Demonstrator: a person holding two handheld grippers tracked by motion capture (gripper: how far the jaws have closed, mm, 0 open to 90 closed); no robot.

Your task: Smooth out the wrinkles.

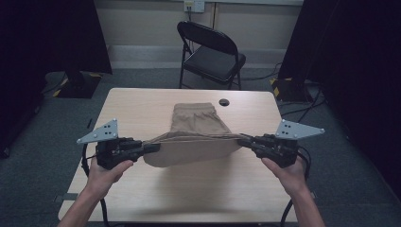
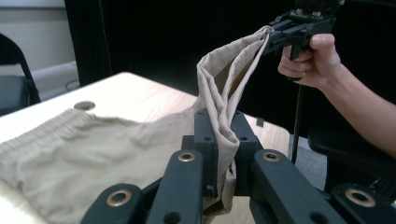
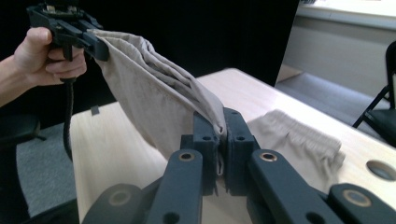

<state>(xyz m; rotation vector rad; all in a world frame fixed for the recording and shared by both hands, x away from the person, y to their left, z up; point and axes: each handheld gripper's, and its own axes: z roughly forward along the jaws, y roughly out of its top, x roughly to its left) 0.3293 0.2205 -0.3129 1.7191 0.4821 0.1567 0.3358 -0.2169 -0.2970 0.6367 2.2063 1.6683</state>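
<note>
A pair of tan shorts (image 1: 198, 124) lies on the wooden table (image 1: 142, 189), its elastic waistband at the far end. The near hem is lifted off the table and stretched taut between both grippers. My left gripper (image 1: 156, 147) is shut on the left corner of the hem; in the left gripper view the tan shorts (image 2: 224, 116) are bunched between its jaws (image 2: 223, 122). My right gripper (image 1: 242, 140) is shut on the right corner, with folds of the shorts (image 3: 159, 102) pinched at its jaw tips (image 3: 222, 122). Each gripper view shows the other hand holding its gripper farther off.
A black folding chair (image 1: 210, 52) stands behind the table's far edge. A round cable hole (image 1: 223, 102) sits in the tabletop just right of the waistband. Dark curtains hang at both sides, and cables run on the floor at the right.
</note>
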